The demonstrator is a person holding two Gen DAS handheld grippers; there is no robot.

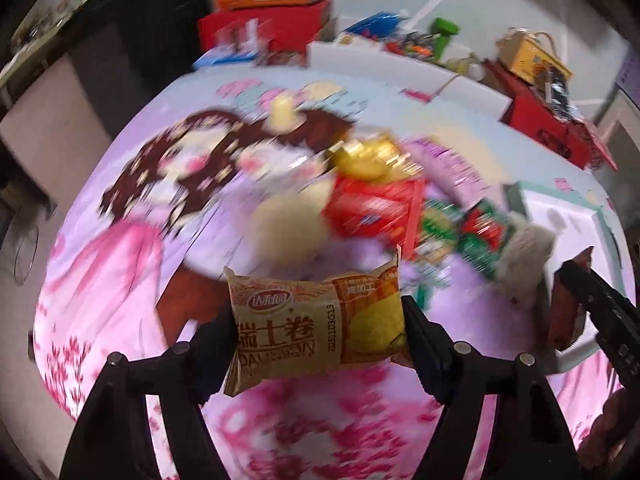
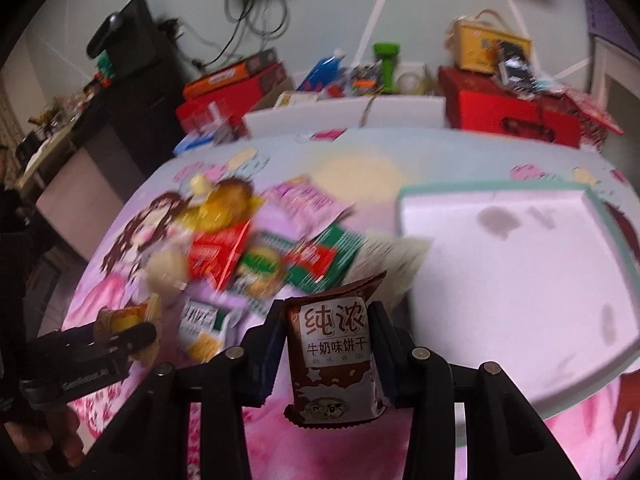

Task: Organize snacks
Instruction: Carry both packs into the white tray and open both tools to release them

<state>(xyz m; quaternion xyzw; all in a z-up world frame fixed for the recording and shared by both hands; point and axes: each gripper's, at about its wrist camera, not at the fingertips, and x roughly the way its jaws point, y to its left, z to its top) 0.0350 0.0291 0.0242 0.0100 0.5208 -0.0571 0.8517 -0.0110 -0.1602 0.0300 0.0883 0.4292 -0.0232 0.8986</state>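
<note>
A tan cake packet (image 1: pixel 316 328) is pinched between the two fingers of the left tool (image 1: pixel 320 334), held above the near edge of the table (image 1: pixel 120 280). A brown biscuit packet (image 2: pixel 338 356) is clamped upright in the right tool (image 2: pixel 332 354), its fingers narrowed onto the wrapper. The other snacks (image 2: pixel 256 248) lie heaped near the table's middle. A white tray (image 2: pixel 520 280) sits by the right edge, empty. The likely risk is slippage: both grips are on soft, air-filled wrappers, so a quick swing towards the tray could let a packet twist free and drop short.
</note>
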